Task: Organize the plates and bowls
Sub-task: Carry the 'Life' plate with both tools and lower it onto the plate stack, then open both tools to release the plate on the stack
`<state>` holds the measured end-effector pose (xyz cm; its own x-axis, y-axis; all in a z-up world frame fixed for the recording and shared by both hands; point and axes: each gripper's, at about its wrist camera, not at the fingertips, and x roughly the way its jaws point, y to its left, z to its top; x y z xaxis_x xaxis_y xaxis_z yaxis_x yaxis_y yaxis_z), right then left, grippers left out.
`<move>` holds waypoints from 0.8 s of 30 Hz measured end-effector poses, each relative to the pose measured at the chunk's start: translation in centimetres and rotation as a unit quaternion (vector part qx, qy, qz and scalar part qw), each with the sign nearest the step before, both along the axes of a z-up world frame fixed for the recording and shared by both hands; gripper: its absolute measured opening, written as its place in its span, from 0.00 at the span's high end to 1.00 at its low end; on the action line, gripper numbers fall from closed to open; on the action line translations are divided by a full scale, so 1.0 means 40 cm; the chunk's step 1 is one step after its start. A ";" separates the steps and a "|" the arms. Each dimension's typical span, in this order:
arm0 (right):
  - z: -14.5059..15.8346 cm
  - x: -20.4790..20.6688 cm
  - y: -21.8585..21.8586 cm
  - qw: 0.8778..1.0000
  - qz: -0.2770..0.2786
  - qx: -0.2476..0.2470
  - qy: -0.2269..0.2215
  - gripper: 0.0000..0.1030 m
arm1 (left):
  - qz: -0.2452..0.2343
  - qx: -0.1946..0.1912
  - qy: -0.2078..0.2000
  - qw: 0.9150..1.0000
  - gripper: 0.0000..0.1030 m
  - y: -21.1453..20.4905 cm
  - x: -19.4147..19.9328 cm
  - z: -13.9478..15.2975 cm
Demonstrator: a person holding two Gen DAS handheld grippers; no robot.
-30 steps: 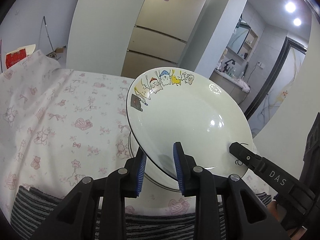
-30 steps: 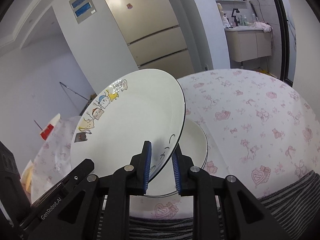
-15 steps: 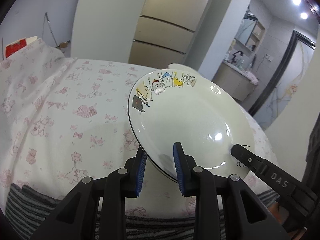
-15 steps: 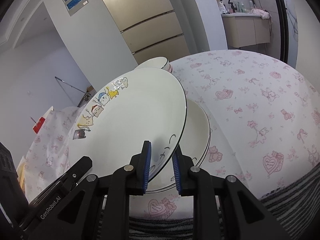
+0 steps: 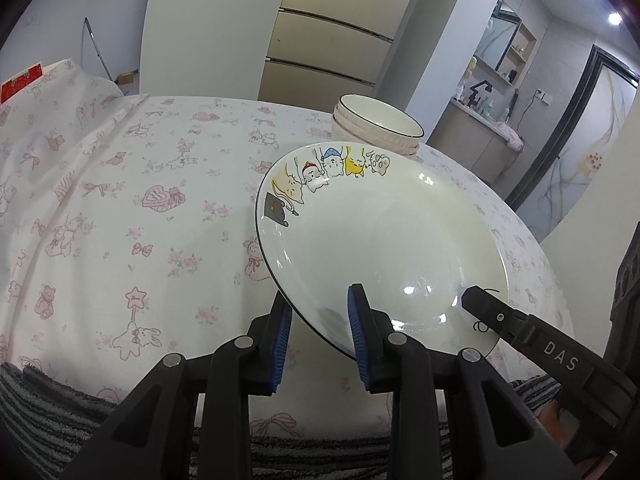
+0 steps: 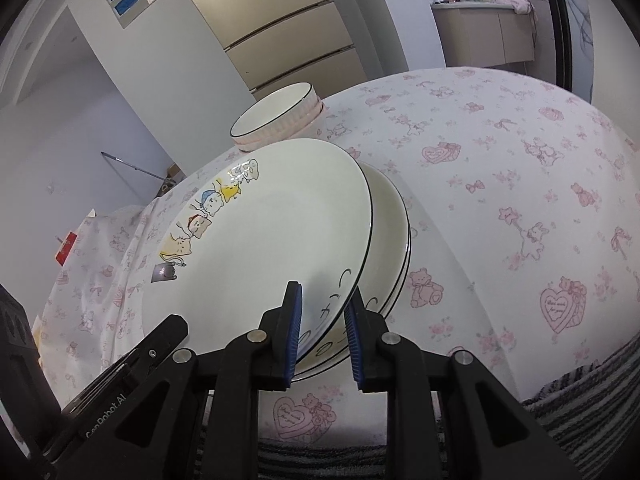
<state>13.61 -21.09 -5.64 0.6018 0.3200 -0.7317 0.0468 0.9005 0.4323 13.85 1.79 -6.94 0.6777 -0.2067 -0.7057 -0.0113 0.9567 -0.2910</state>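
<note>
Pink-printed tablecloth [image 5: 120, 184] spreads ahead of both grippers, with stacked bowls [image 5: 376, 126] beyond. Below the right gripper [image 6: 322, 332] waits a plate stack [image 6: 394, 236]. Held tilted above it, the cartoon plate [image 5: 384, 240] is pinched at its near rim by the left gripper [image 5: 320, 336] and the right, jaws narrow. Uneven lowering could clip the stack's rim or let the glazed edge slip.

Only readable stuff: "DAS" on my right gripper [image 5: 560, 354] beside the plate [image 5: 384, 248], and "GenRobot.AI" on my left gripper [image 6: 108, 412], partly cut off.
</note>
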 end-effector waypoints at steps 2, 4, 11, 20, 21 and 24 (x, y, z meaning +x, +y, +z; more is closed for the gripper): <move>-0.002 0.000 -0.003 1.000 0.000 0.003 0.001 0.80 | 0.000 0.005 -0.002 1.000 0.70 -0.003 -0.001 0.001; 0.000 -0.001 0.001 1.000 0.000 -0.002 -0.001 0.80 | -0.001 0.007 -0.003 1.000 0.70 -0.004 -0.001 0.001; 0.007 0.002 0.009 1.000 -0.005 -0.028 0.004 0.80 | 0.000 0.029 0.004 1.000 0.70 -0.021 0.004 0.006; 0.022 0.017 0.003 0.999 -0.009 -0.044 0.027 0.78 | 0.001 0.066 0.030 0.997 0.70 -0.050 0.036 0.020; 0.022 0.019 -0.001 0.999 -0.011 -0.043 0.028 0.77 | 0.000 0.070 0.032 0.997 0.70 -0.054 0.040 0.022; 0.023 0.024 -0.010 0.999 -0.017 -0.037 0.030 0.76 | -0.001 0.076 0.033 0.997 0.70 -0.064 0.048 0.027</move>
<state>14.56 -21.51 -4.71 0.5650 0.2444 -0.7881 0.1020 0.9271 0.3606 15.75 -0.76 -5.86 0.6280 -0.0947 -0.7724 -0.0236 0.9898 -0.1405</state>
